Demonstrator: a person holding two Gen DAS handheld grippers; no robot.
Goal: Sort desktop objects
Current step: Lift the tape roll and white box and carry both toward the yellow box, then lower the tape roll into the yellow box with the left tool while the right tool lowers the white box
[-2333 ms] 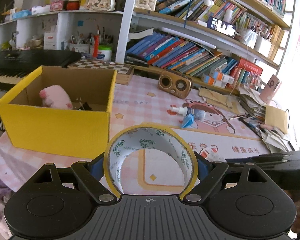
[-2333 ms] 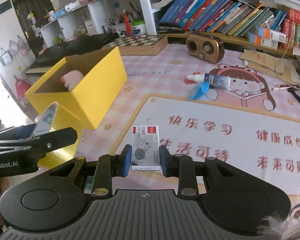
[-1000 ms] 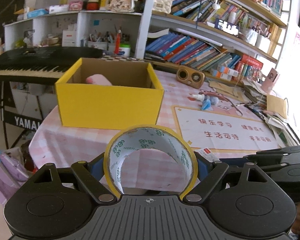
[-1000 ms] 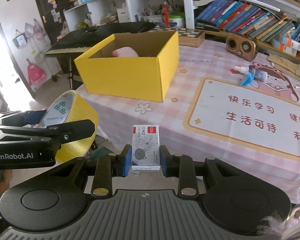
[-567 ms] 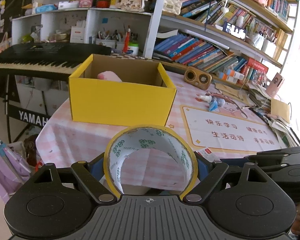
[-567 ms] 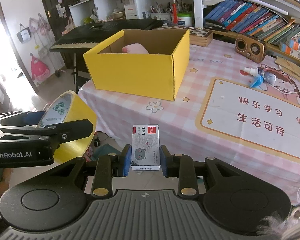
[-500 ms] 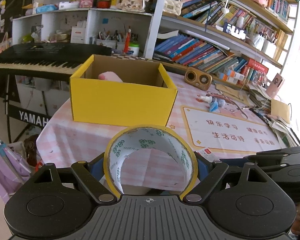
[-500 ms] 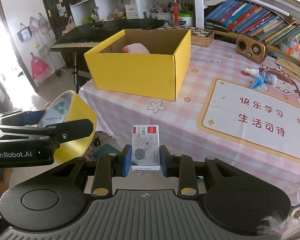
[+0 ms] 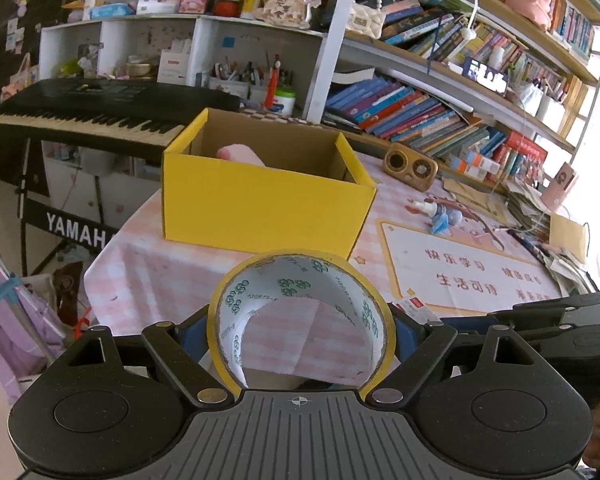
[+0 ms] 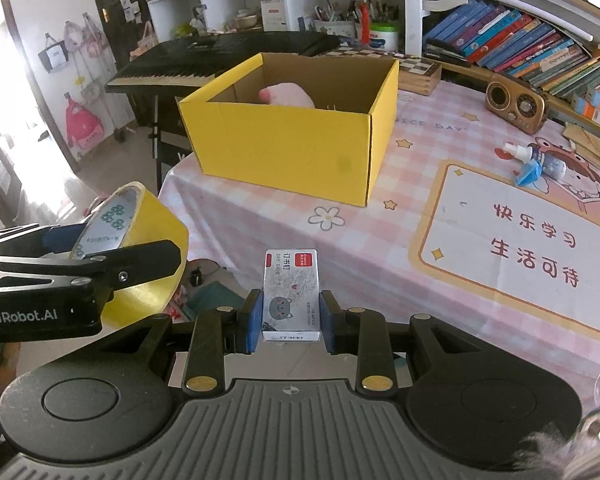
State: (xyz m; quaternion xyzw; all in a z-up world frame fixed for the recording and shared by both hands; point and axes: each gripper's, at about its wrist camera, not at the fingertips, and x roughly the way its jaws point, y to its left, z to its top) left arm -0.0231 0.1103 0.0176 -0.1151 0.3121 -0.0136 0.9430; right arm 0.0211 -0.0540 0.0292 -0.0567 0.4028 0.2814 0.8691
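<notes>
Left wrist view: left gripper [image 9: 300, 330] clamped around tape roll [image 9: 300, 280]; right gripper [image 10: 291, 318] pinching staple box [image 10: 291, 294].

The left wrist view looks forward along the left gripper [image 9: 300, 328] from off the near edge of the table [image 9: 140, 280], facing the yellow cardboard box [image 9: 260, 208] nearly square on, with bookshelves [image 9: 440, 92] and a keyboard [image 9: 80, 108] behind. The right wrist view sits just to the right of it, at similar height and nearness, and is turned leftward, so it meets the box [image 10: 292, 152] at its corner. Both views share the box, the pink checked tablecloth, the study mat [image 10: 520, 248], the small radio [image 9: 410, 166], the keyboard and the shelves. Each camera catches the other tool: the left gripper [image 10: 92, 256] fills the right view's left edge, the right gripper [image 9: 556, 320] the left view's lower right
</notes>
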